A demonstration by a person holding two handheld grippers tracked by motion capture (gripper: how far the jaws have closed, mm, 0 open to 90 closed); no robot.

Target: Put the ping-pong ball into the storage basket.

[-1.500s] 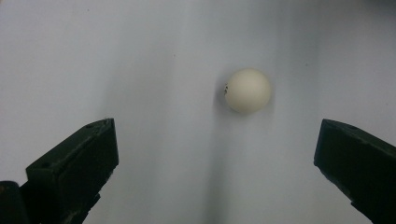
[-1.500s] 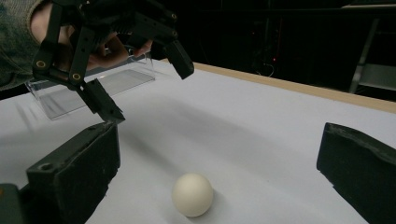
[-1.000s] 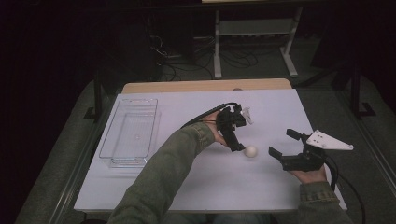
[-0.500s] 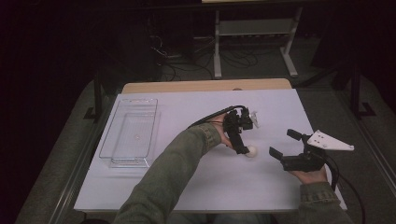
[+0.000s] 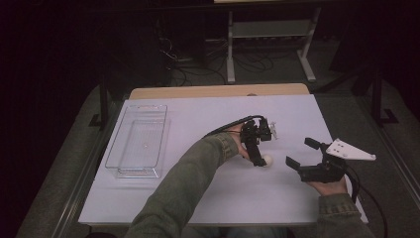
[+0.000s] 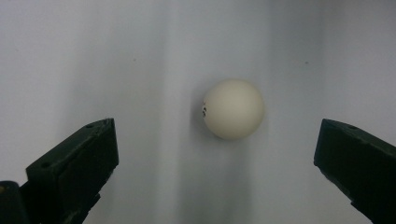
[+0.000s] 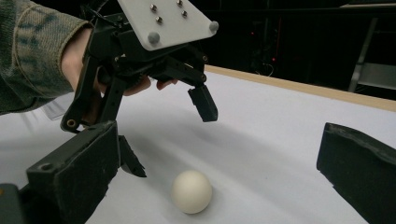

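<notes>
A small white ball [image 5: 268, 160] lies on the white table [image 5: 114, 198], right of centre. My left gripper [image 5: 262, 151] hangs over it, pointing down, jaws open. In the left gripper view the ball [image 6: 233, 108] lies on the table between and just beyond the two spread jaws of the left gripper [image 6: 215, 172], touching neither. My right gripper [image 5: 302, 152] rests open a short way to the ball's right, aimed at it. In the right gripper view the ball [image 7: 191, 191] sits low between the right gripper's [image 7: 217, 170] jaws, with the left gripper [image 7: 168, 133] above it.
A clear plastic tray [image 5: 111, 148] stands on the left part of the table, apart from both hands. A wooden strip [image 5: 218, 91] runs along the table's far edge. Beyond it are dark floor, cables and a metal stand [image 5: 267, 29].
My left gripper has shifted a little to the right, closer over the ball. The ball and the right gripper have stayed put.
</notes>
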